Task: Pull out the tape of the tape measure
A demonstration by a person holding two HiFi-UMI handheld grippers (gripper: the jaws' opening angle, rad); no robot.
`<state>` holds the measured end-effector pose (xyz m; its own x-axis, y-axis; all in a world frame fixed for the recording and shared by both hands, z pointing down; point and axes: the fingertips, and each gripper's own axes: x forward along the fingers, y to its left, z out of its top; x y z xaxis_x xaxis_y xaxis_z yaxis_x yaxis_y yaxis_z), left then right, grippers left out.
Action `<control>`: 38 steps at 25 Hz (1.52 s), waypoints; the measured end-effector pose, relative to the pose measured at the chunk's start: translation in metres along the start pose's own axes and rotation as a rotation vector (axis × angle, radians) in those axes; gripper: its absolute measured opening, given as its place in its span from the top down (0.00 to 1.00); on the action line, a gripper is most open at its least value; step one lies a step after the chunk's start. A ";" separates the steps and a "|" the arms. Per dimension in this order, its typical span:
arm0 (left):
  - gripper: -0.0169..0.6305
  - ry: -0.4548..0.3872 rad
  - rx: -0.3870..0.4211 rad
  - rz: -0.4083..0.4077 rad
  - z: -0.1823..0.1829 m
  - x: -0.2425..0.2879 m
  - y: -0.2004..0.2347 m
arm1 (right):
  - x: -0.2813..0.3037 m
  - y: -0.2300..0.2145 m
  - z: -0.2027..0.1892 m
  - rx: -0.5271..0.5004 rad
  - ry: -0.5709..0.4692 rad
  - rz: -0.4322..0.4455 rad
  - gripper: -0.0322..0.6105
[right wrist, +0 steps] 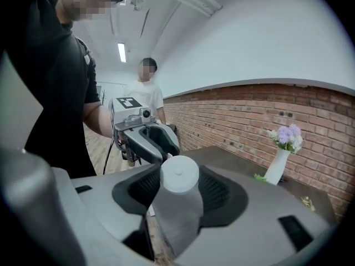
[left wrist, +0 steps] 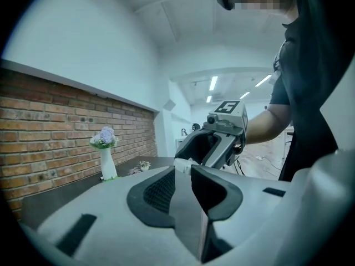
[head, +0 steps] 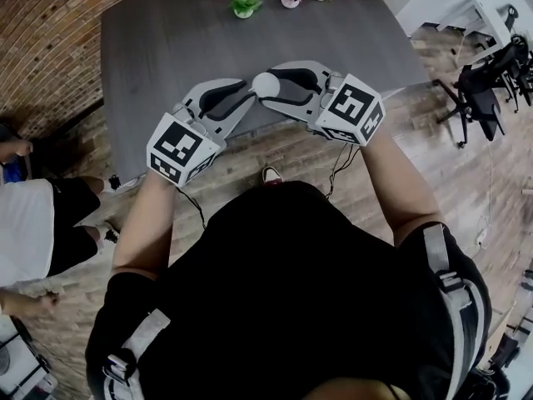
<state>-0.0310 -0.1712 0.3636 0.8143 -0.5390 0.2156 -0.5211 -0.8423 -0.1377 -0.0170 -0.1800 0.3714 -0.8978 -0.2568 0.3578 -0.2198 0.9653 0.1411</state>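
Clamping the tape measure [right wrist: 178,175] in my right gripper [head: 268,85], I pinch its white tab [left wrist: 182,163] in my left gripper [head: 246,91]'s jaws. Beyond the tape measure, small plants [head: 244,4] dot the bench [head: 166,48].

Dark table [head: 166,48], small potted plants [head: 244,3], white flower vase [right wrist: 280,159], brick wall [right wrist: 249,115]

Office space: brick wall [head: 50,40], dark table [head: 333,32], swivel chairs [head: 483,90], wood floor [head: 291,150].

The tape measure [right wrist: 178,176] sits between the jaws of the right gripper [head: 268,86], above the near edge of the table [head: 166,48]. The left gripper [head: 247,92] lies to its left, tips at it. Plants [head: 245,3] stand along the far edge.
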 end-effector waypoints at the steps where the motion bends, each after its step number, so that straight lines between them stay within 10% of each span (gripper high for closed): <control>1: 0.84 -0.001 0.007 -0.008 0.001 -0.001 -0.003 | 0.000 0.002 0.001 -0.003 -0.002 0.000 0.62; 14: 0.95 -0.016 0.004 0.105 0.008 -0.021 0.004 | -0.007 0.000 0.011 0.025 -0.054 -0.055 0.62; 30: 0.95 -0.062 -0.148 0.688 -0.019 -0.155 0.131 | -0.136 -0.109 -0.034 0.228 -0.135 -0.524 0.62; 38: 0.95 -0.063 -0.172 0.679 -0.025 -0.139 0.127 | -0.129 -0.101 -0.030 0.212 -0.126 -0.522 0.62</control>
<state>-0.2173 -0.2033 0.3397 0.3048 -0.9491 0.0792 -0.9484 -0.3101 -0.0666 0.1328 -0.2459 0.3387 -0.6859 -0.7062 0.1756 -0.7056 0.7044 0.0765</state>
